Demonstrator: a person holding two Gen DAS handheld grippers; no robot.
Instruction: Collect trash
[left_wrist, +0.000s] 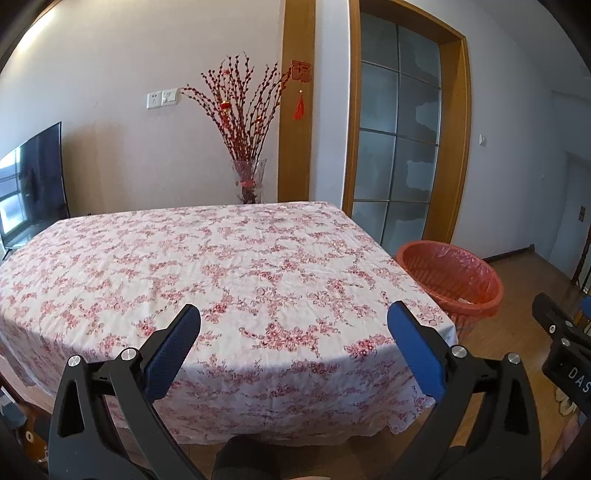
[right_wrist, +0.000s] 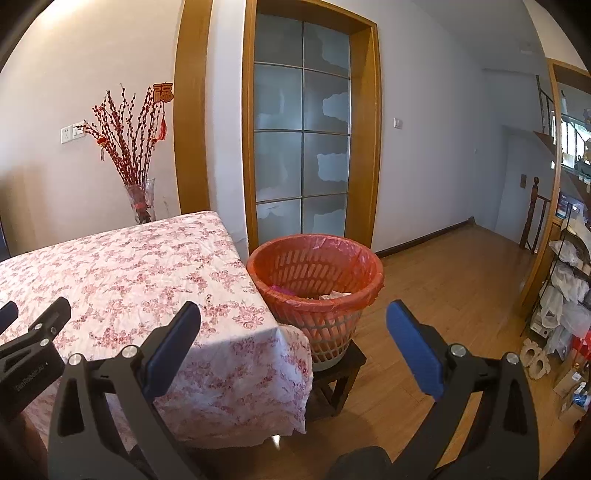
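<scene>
An orange waste basket (right_wrist: 316, 275) lined with a red plastic bag stands on a small dark stool (right_wrist: 338, 373) at the table's right corner; crumpled paper and something pink lie inside it. The basket (left_wrist: 452, 277) also shows in the left wrist view past the table's right edge. My left gripper (left_wrist: 293, 325) hangs open over the near edge of the flowered tablecloth (left_wrist: 221, 266), nothing between its blue pads. My right gripper (right_wrist: 293, 325) is open too, empty, in front of the basket and the table corner. I see no loose trash on the cloth.
A glass vase of red branches (left_wrist: 247, 140) stands behind the table by the wall. A dark television (left_wrist: 33, 184) is at the far left. A frosted glass door (right_wrist: 301, 147) is behind the basket. Wooden floor (right_wrist: 454, 280) stretches right to cluttered shelves (right_wrist: 569, 295).
</scene>
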